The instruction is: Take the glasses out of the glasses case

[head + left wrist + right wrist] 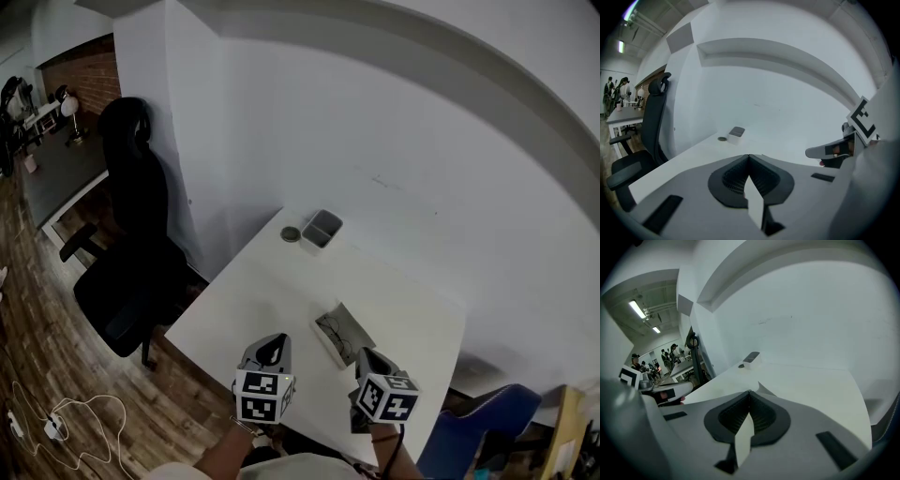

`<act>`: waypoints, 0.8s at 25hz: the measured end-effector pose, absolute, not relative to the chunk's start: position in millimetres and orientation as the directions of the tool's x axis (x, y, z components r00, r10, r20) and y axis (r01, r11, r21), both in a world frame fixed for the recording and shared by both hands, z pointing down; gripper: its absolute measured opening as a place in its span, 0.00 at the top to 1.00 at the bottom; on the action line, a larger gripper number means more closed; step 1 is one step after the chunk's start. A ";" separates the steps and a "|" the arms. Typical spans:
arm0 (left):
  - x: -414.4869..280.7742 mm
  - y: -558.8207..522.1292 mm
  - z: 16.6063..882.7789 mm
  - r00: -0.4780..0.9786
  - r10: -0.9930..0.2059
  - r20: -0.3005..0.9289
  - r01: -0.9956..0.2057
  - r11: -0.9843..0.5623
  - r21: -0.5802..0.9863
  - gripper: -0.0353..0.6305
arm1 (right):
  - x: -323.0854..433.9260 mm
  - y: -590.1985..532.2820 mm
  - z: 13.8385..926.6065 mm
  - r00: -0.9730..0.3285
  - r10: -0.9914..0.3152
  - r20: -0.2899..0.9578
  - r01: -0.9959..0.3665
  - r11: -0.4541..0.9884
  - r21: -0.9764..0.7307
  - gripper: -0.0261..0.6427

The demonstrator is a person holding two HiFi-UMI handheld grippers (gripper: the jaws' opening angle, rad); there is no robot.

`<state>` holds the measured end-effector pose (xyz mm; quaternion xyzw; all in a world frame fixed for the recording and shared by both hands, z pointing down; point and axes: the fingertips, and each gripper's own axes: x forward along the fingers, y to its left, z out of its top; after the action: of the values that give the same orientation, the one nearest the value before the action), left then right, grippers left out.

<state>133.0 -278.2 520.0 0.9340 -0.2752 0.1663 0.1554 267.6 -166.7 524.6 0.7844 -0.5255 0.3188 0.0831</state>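
Note:
The glasses case (330,343) lies open near the front of the white table (281,291), with dark-framed glasses (343,337) lying in it. My left gripper (273,347) hovers just left of the case, jaws shut with nothing between them. My right gripper (368,358) hangs at the case's near right end, also shut and holding nothing. In the left gripper view the jaws (749,157) meet at a point, and the right gripper (834,151) shows at the right. The right gripper view shows its own gripper (750,393) shut too. The case is hidden in both gripper views.
A small grey box (322,228) and a round dark disc (291,234) sit at the table's far corner by the white wall. A black office chair (131,253) stands left of the table. A blue chair (487,417) is at the right front.

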 end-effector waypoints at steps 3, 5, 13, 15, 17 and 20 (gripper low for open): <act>129.7 -279.6 531.8 0.774 -0.472 0.421 -0.588 -0.783 0.203 0.94 | 270.1 -171.6 530.9 0.213 -0.768 0.604 -0.897 -0.399 -0.191 0.91; 127.2 -279.7 538.9 0.762 -0.477 0.437 -0.601 -0.773 0.205 0.94 | 271.8 -174.6 537.3 0.188 -0.757 0.626 -0.909 -0.375 -0.181 0.91; 115.6 -279.7 561.7 0.721 -0.491 0.488 -0.639 -0.744 0.196 0.94 | 274.4 -192.4 568.2 0.079 -0.718 0.691 -0.941 -0.283 -0.187 0.91; 112.9 -278.7 567.6 0.714 -0.491 0.499 -0.644 -0.740 0.193 0.94 | 274.1 -195.8 574.5 0.056 -0.710 0.702 -0.945 -0.265 -0.192 0.91; 111.4 -278.4 573.1 0.706 -0.492 0.509 -0.651 -0.735 0.192 0.94 | 275.1 -198.2 580.1 0.040 -0.702 0.711 -0.949 -0.249 -0.192 0.91; 109.9 -278.4 579.6 0.698 -0.492 0.520 -0.658 -0.728 0.193 0.94 | 277.0 -199.8 587.4 0.020 -0.688 0.725 -0.954 -0.229 -0.191 0.91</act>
<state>109.9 -278.4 579.6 0.9026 -0.3185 0.2226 0.1854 277.0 -199.8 587.4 0.6910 -0.5942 0.3702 0.1799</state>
